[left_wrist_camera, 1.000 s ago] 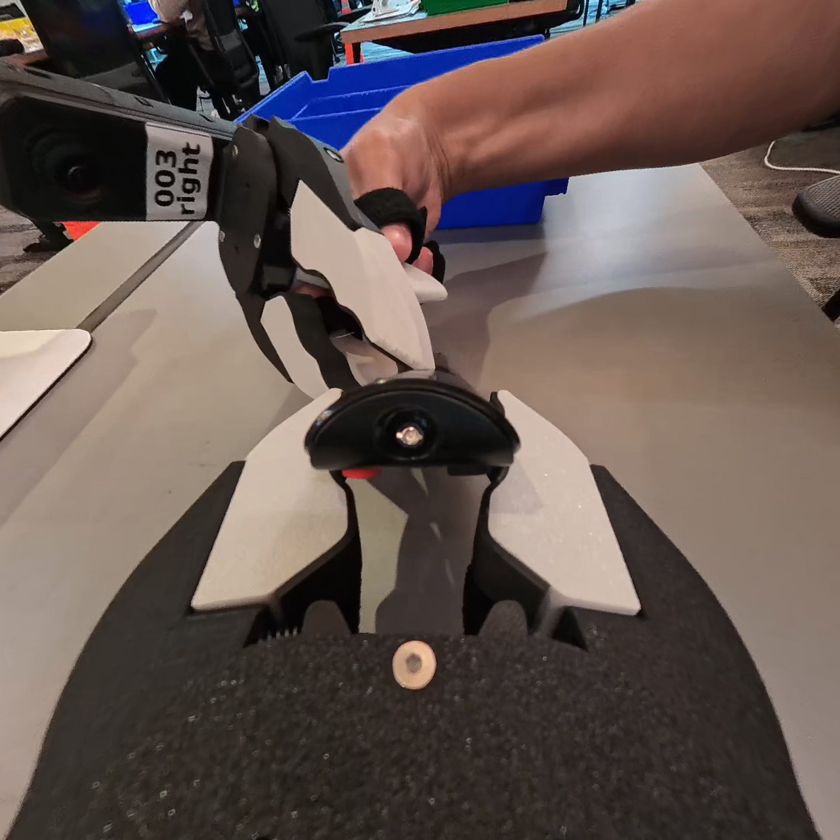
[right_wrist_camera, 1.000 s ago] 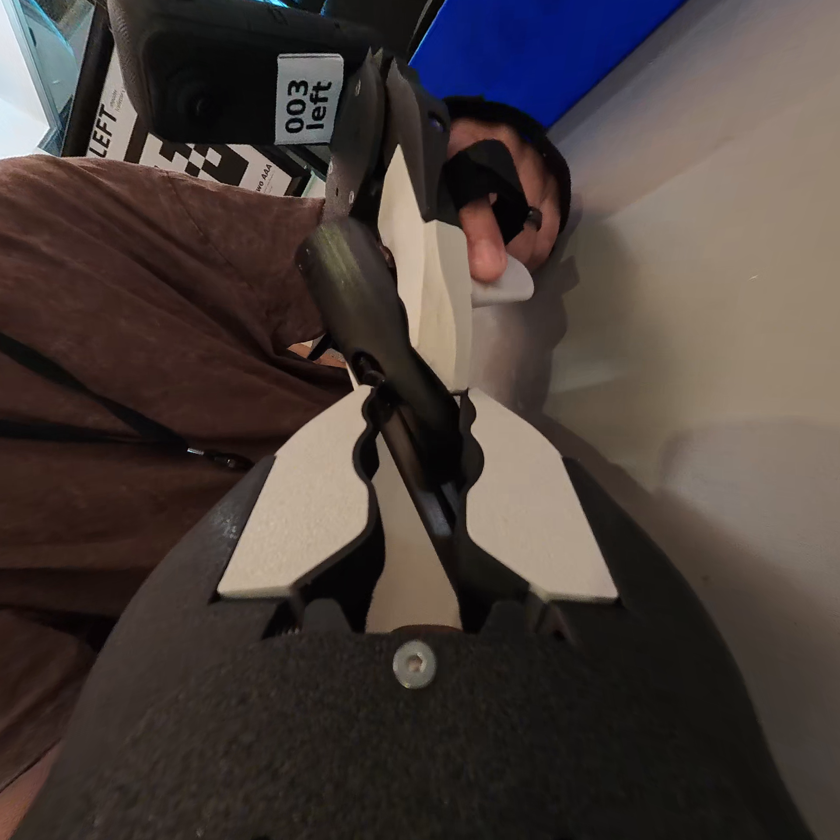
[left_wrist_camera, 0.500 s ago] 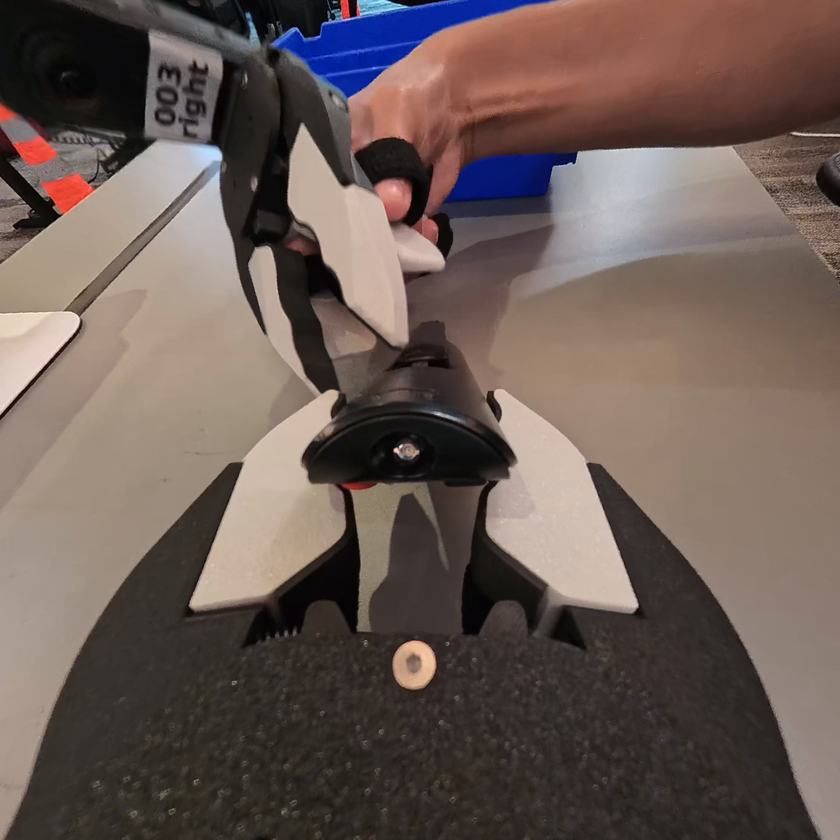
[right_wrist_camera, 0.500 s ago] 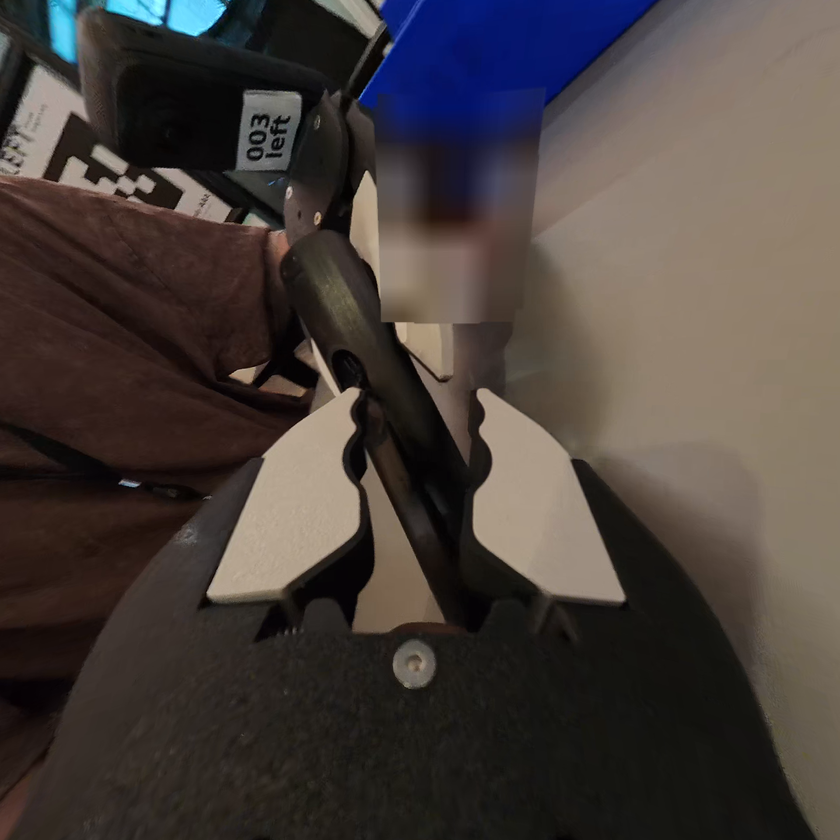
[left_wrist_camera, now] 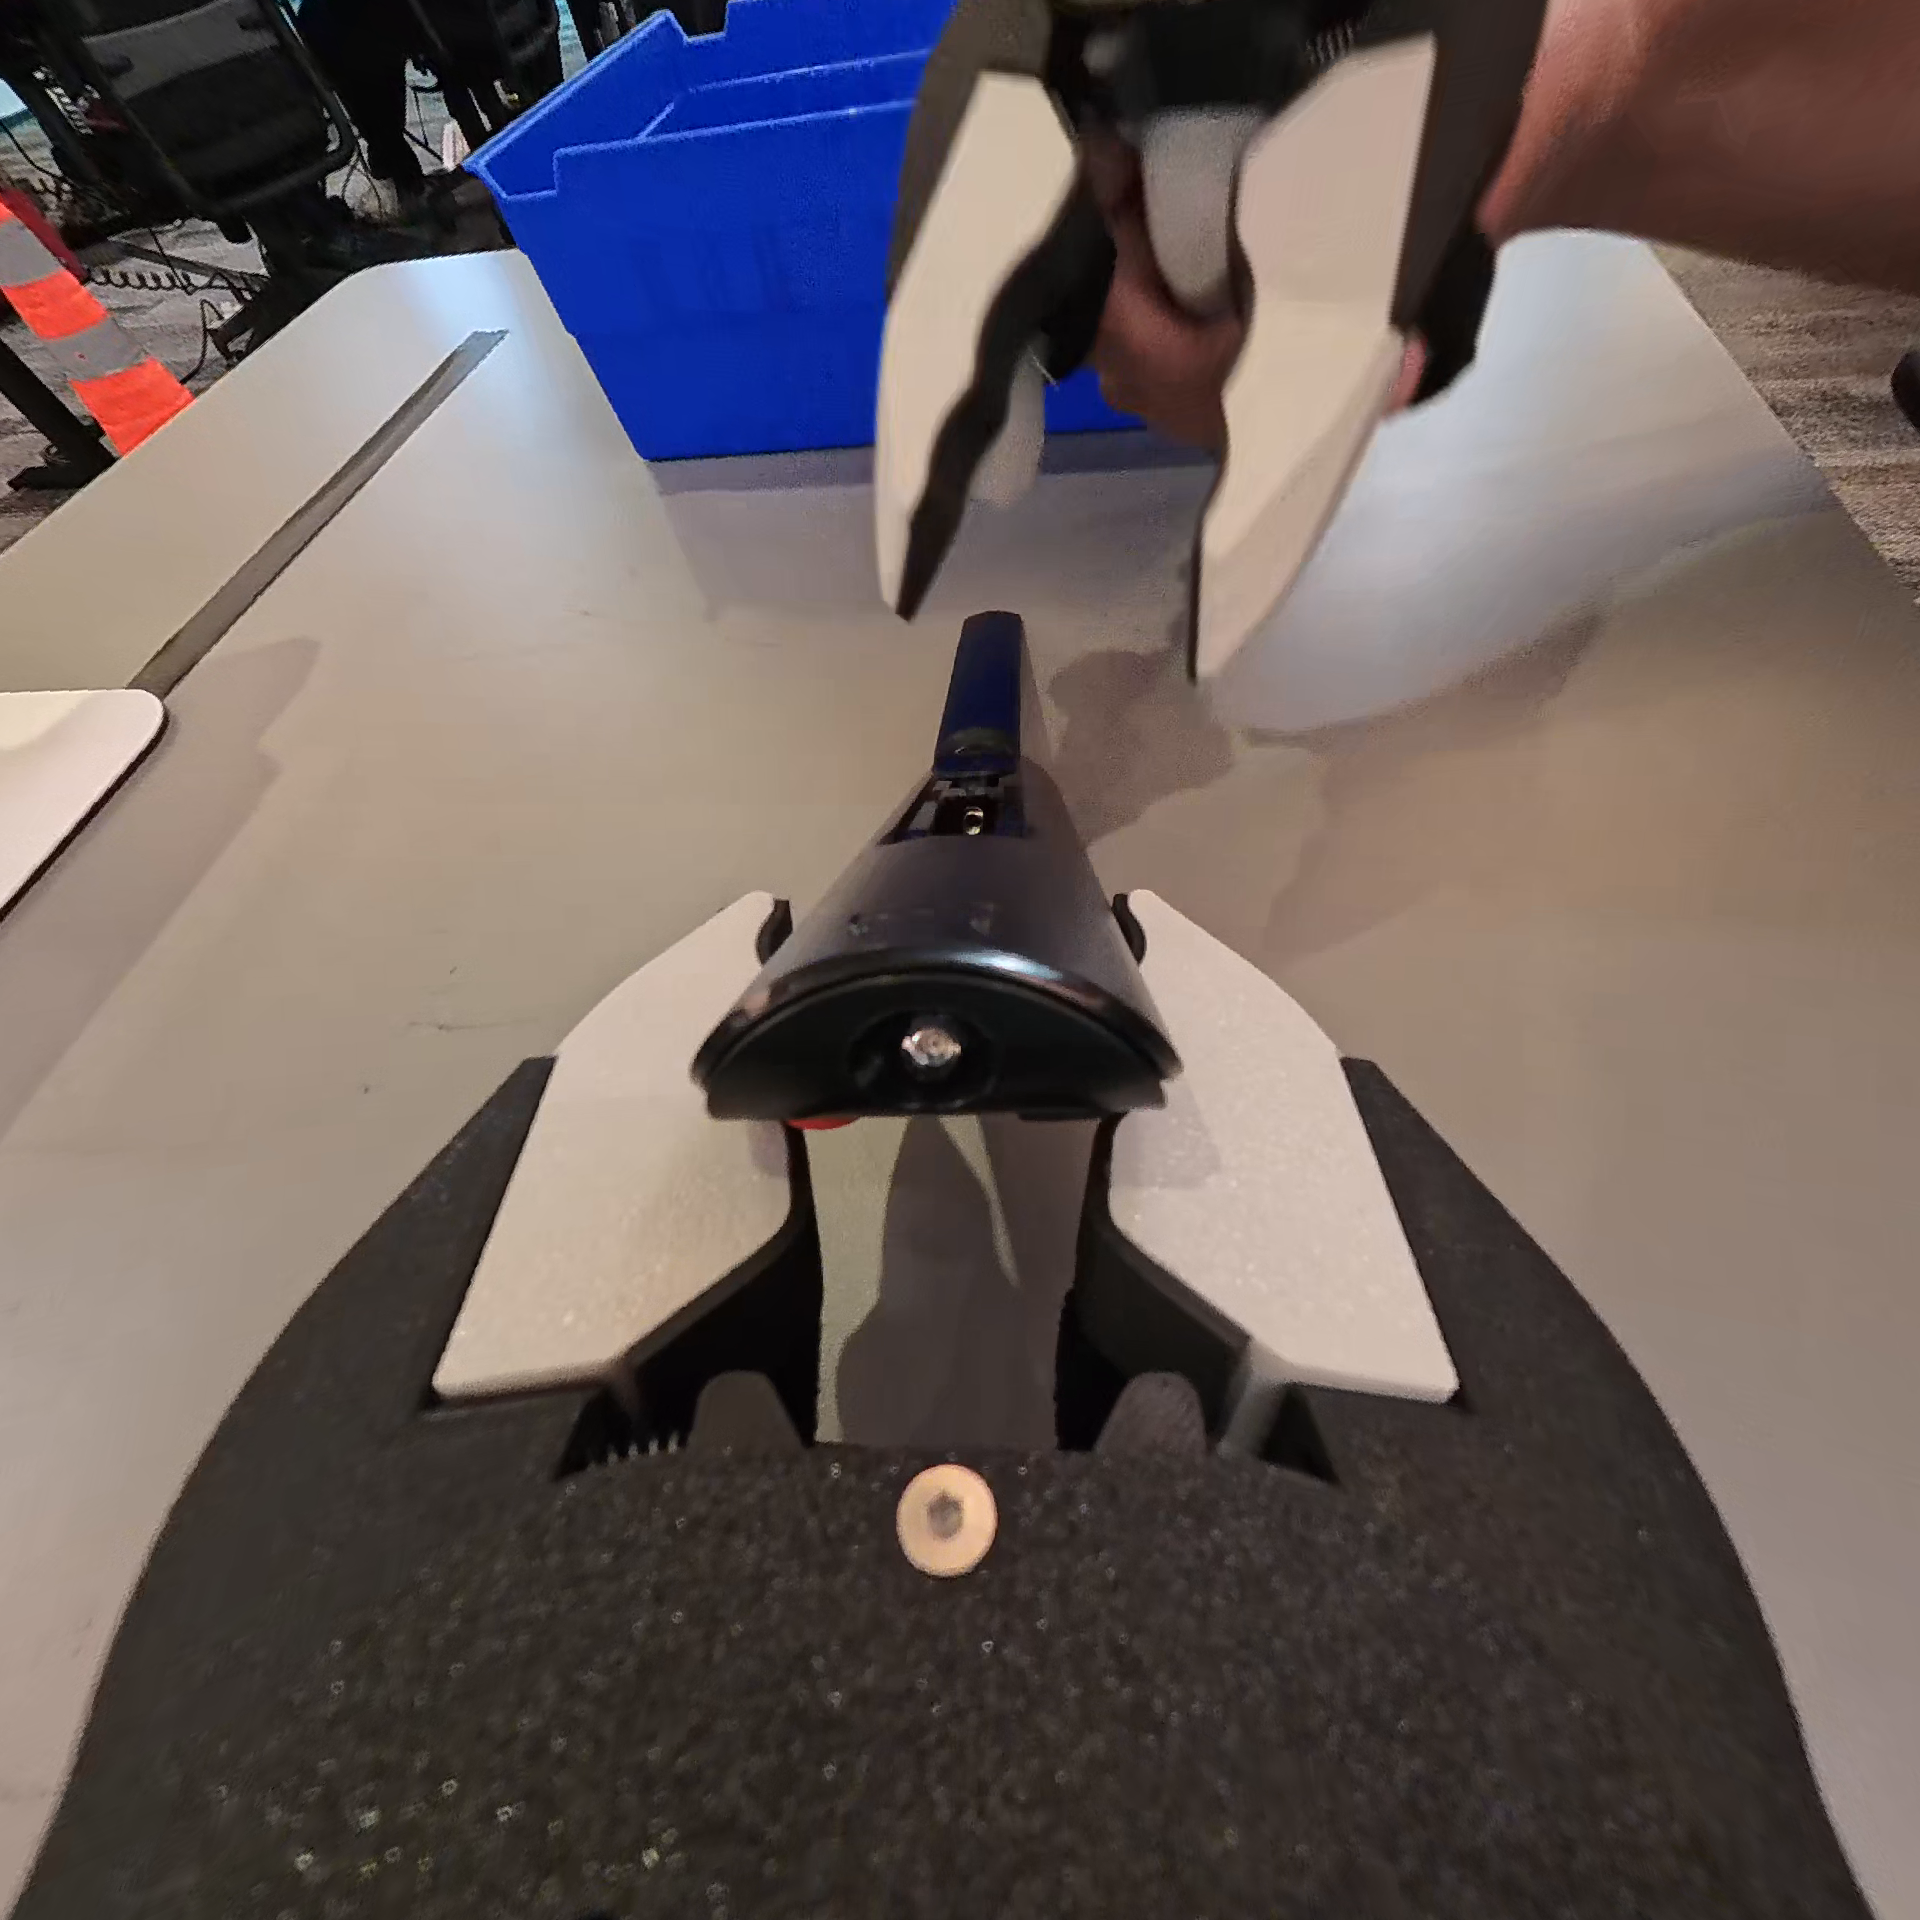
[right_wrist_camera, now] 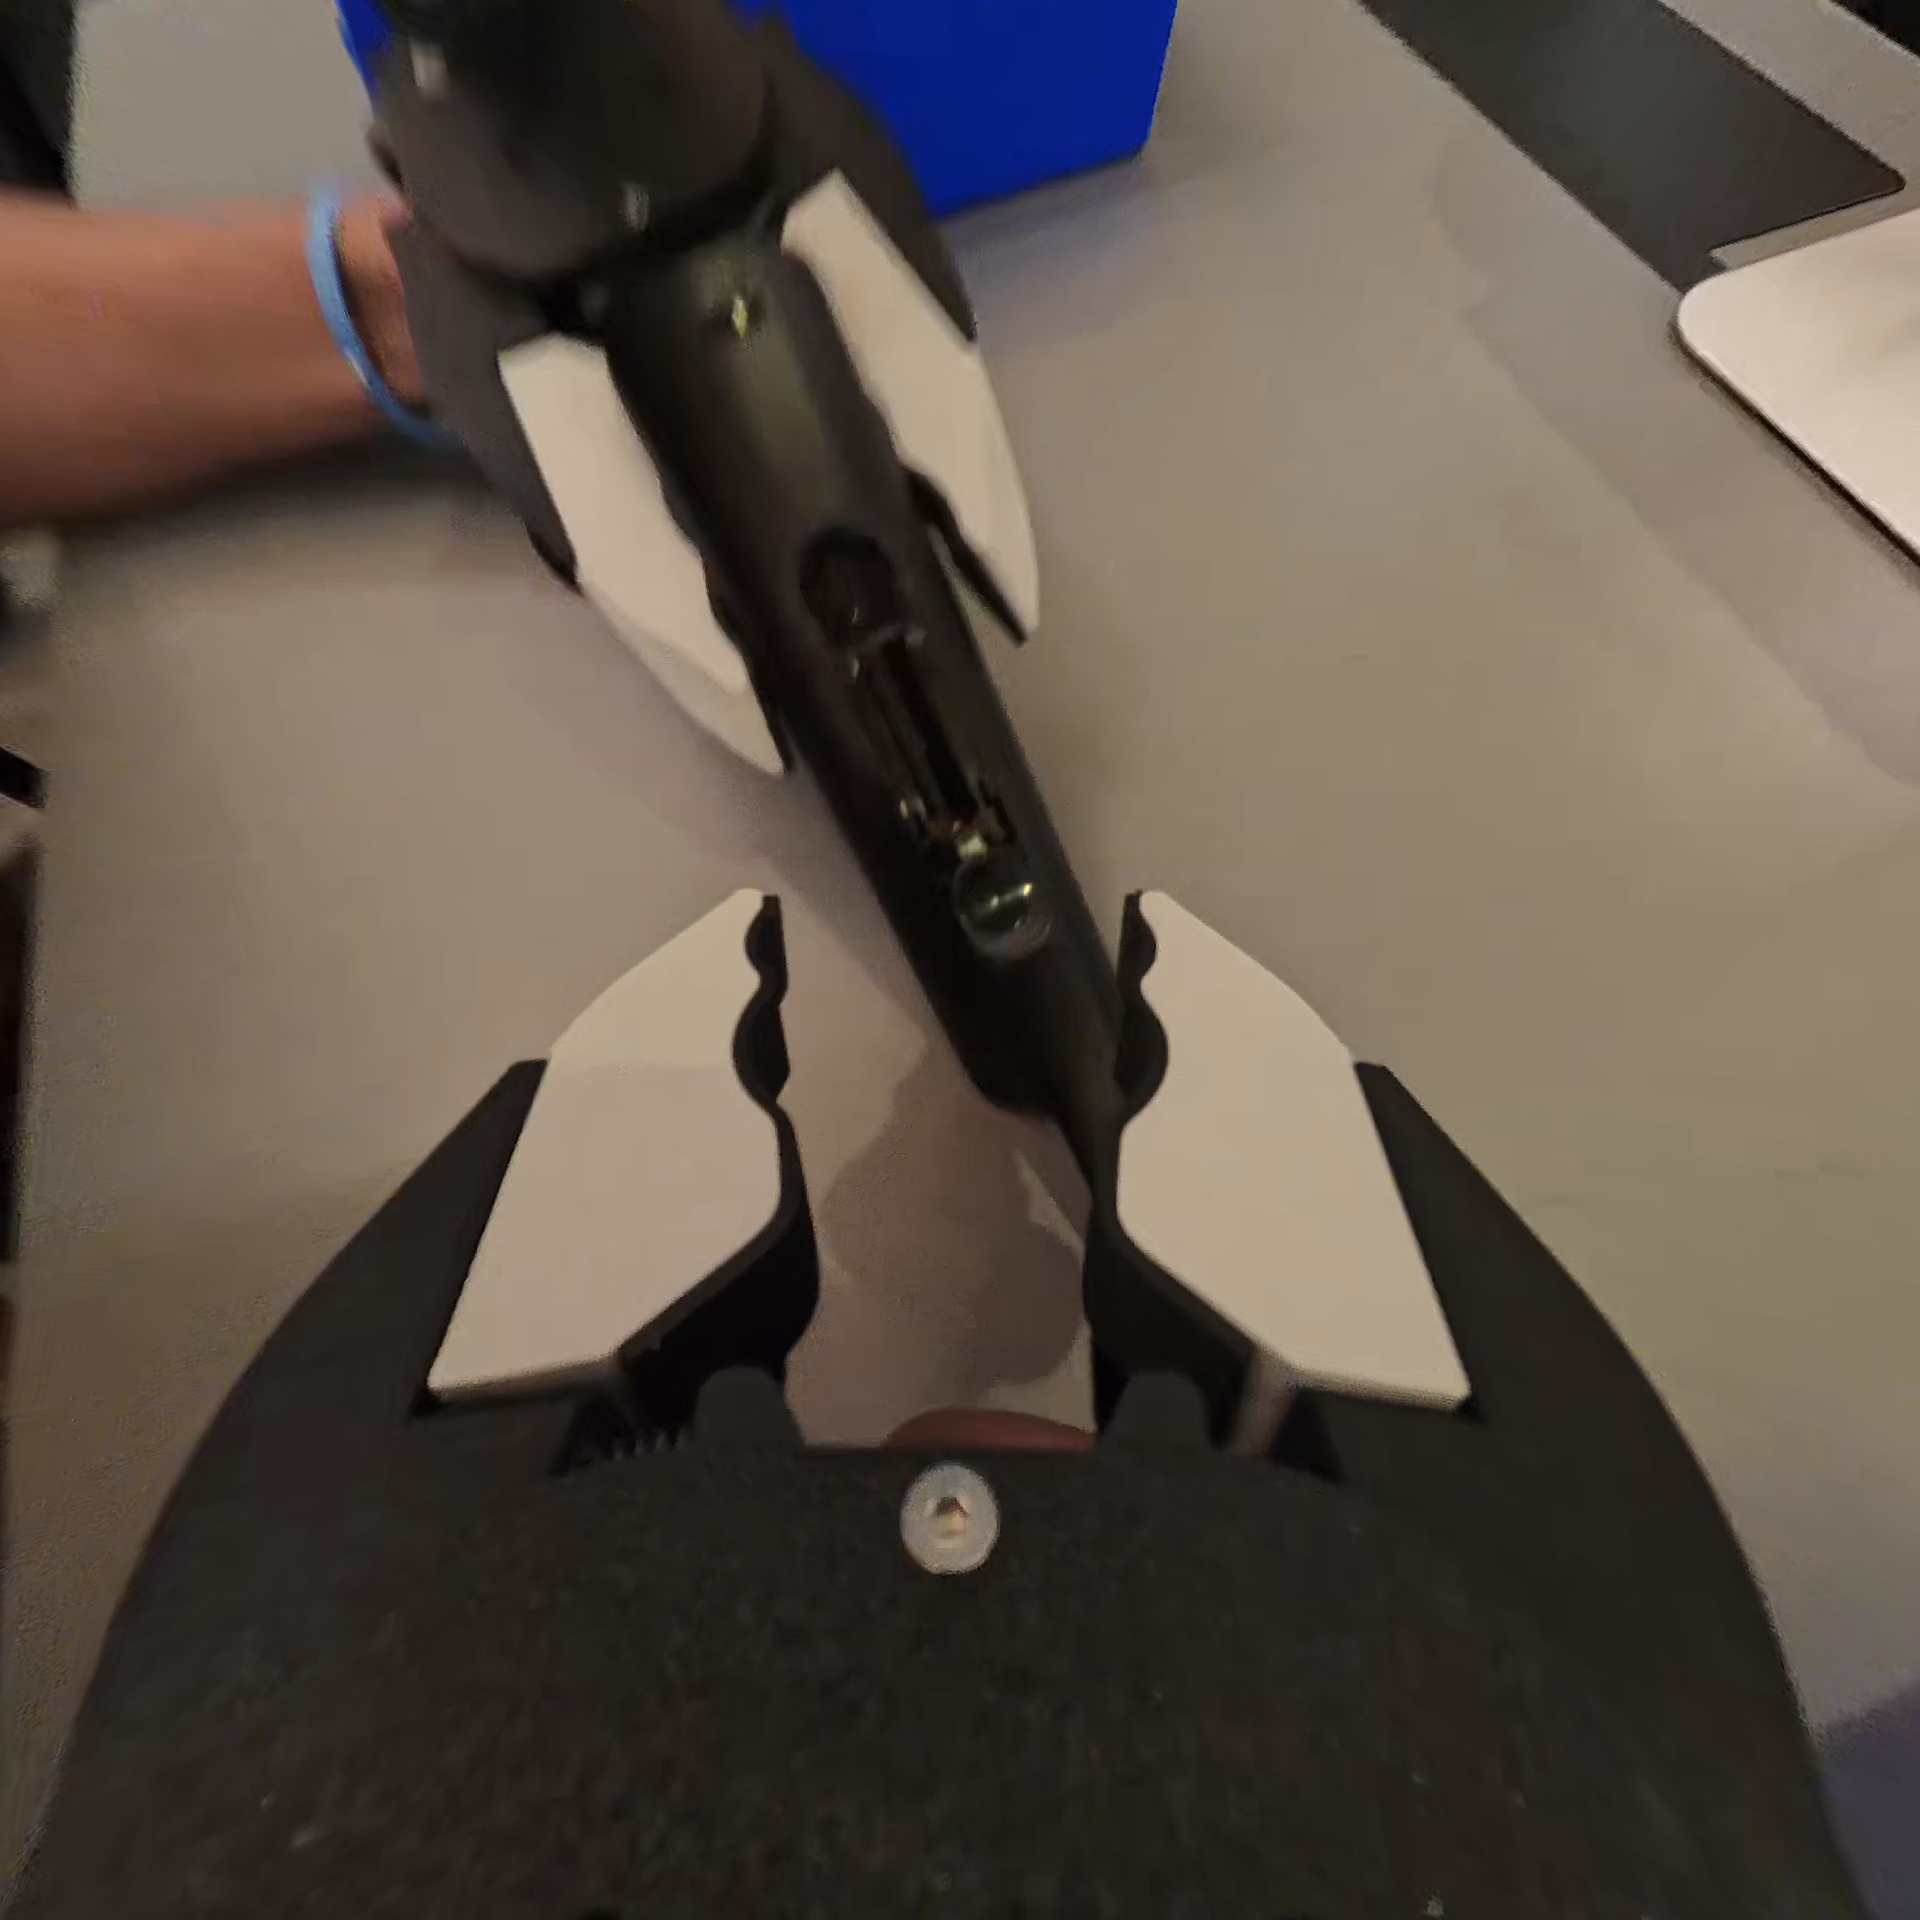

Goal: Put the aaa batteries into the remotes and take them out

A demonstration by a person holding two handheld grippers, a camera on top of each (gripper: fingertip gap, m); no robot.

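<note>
Even indoor light, soft table [left_wrist_camera: 436, 790] shadows; right view dimmer, perhaps motion-blurred.

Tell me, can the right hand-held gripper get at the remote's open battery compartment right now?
Probably yes. The right hand-held gripper is open and empty just beyond the remote, which the left hand-held gripper clamps. The battery compartment faces up, uncovered, with nothing between.

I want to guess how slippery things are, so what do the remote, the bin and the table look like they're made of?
Remote: black plastic by the look, smooth and glossy, with highlights along its end.
Bin: blue plastic, probably moulded, with a faint sheen.
Table: grey, smooth, semi-gloss top, perhaps laminate; it reflects soft light.
</note>
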